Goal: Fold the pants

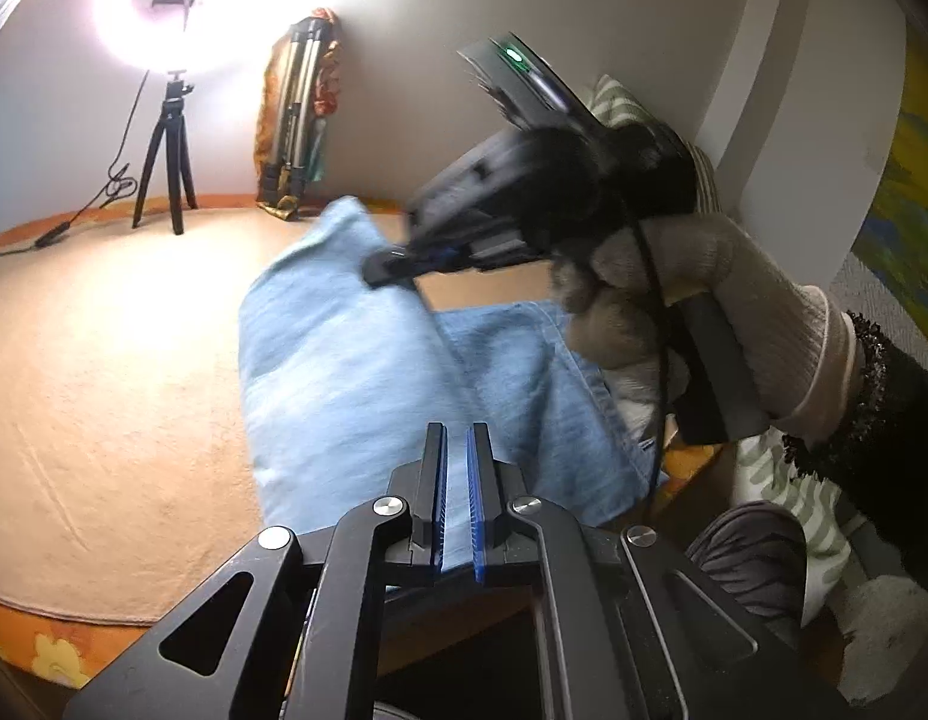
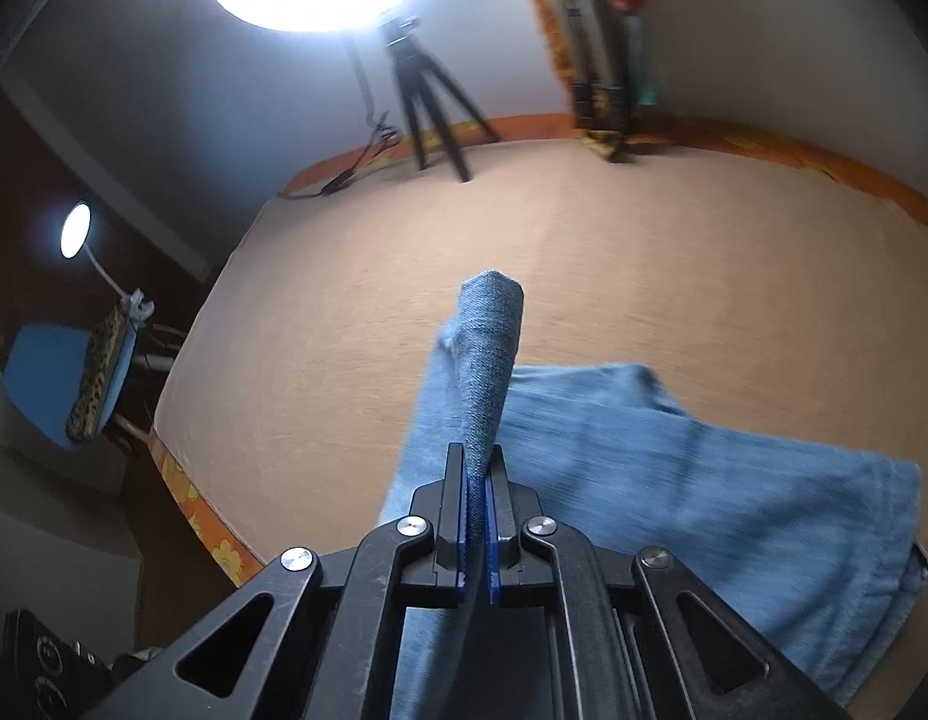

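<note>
Where the tan bed cover point(image 2: 583, 252) lies spread over the mattress, one pair of light blue pants point(image 2: 673, 480) is seen, partly flat on the cover and partly lifted off it. A fold of the denim is clamped between the blue pads of the right gripper point(image 2: 477, 483), whose jaws are pressed tight on the cloth; the pinched part stands up above the fingers as a narrow ridge. In the left wrist view the same pants point(image 1: 344, 372) are draped in a raised hump, and an edge of them is caught in the left gripper point(image 1: 458, 480), its jaws drawn close on the fabric. The right gripper point(image 1: 398, 264) is also seen there, blurred, carried by one gloved hand point(image 1: 703, 312) with a dark sleeve behind it.

Further out, one lit ring light point(image 1: 224, 0) is mounted on one small black tripod point(image 1: 167, 174), with one cable point(image 1: 74, 216) trailing from it across the cover. One folded tripod point(image 1: 299, 114) in a patterned bag is leant against the wall. One small lamp point(image 2: 75, 231) and one blue chair point(image 2: 50, 384) are visible beside the bed. No writing or label can be read.
</note>
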### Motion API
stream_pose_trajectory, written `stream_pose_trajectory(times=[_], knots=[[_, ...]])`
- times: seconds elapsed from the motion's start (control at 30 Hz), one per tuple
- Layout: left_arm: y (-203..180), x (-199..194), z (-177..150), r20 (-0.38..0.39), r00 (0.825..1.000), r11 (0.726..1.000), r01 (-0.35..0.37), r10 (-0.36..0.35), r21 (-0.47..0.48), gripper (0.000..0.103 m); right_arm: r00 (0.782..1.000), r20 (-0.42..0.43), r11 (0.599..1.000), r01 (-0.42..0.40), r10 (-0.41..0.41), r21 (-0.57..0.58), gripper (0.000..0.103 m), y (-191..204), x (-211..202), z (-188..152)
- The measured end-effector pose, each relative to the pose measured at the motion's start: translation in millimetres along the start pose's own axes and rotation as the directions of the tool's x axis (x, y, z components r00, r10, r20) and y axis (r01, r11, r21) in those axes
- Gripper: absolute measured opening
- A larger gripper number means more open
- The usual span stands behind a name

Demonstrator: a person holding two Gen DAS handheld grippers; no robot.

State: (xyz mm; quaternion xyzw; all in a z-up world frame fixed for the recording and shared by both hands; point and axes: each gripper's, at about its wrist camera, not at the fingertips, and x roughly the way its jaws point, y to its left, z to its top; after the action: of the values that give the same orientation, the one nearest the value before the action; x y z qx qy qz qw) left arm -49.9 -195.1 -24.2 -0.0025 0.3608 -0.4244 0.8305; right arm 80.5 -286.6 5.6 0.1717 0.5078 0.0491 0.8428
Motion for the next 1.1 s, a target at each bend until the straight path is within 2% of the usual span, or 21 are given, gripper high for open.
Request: stream_pose_trajectory(times=[0.17, 0.47, 0.87, 1.1], knots=[[5.6, 7.6, 3.6, -0.023, 0.999, 0.998, -0.048, 0.048, 0.028, 0.005, 1.0, 0.018, 0.998, 0.002, -0.003, 0.066, 0.002, -47.8, -20.6, -21.9], [11.3, 34.4, -0.5, -0.102, 0.992, 0.997, -0.068, 0.071, 0.034, 0.005, 0.998, 0.038, 0.984, 0.041, -0.049, 0.173, 0.002, -112.1, -48.2, -44.1], [-2.5, 58.4, 2.9, -0.178, 0.984, 0.998, -0.006, 0.017, 0.057, 0.009, 0.992, -0.005, 0.967, 0.128, -0.13, 0.219, 0.002, -171.1, -60.3, -53.1], [-13.3, 78.1, 0.6, -0.238, 0.971, 0.996, 0.032, -0.012, 0.08, 0.009, 0.984, -0.024, 0.959, 0.179, -0.178, 0.218, 0.002, -186.4, -58.5, -56.3]])
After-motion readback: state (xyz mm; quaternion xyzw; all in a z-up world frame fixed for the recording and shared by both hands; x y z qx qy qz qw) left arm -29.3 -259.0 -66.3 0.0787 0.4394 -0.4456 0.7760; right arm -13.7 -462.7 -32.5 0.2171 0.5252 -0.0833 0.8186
